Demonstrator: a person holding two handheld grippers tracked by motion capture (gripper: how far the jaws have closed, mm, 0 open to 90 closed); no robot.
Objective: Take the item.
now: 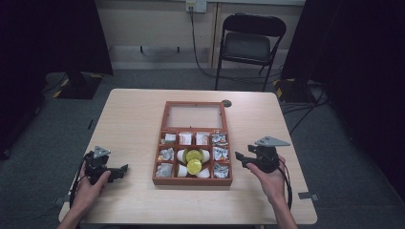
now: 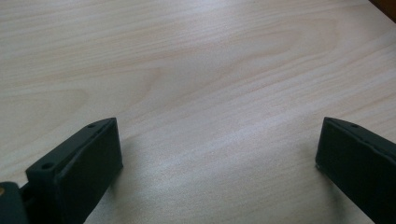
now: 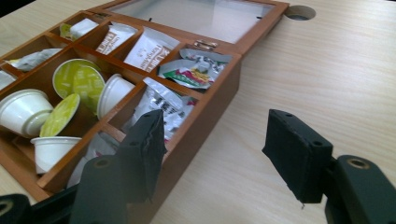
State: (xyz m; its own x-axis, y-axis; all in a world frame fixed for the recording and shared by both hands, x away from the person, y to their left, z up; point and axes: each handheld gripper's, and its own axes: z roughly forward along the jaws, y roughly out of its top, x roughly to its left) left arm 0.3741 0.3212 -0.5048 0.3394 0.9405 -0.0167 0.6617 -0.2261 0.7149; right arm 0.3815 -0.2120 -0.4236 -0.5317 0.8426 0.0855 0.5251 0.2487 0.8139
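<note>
Wooden compartment box [image 1: 192,180], lid open, at table [image 1: 133,114] centre w/ white cups [image 3: 23,109] in middle cells & sachets [image 3: 194,74] in side cells; right gripper [image 1: 243,158] just beside box's right wall, jaws apart, empty; left gripper [image 1: 122,171] well left, jaws wide, empty.

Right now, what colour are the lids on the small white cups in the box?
Yellow-green lids; right gripper view shows them best.
</note>
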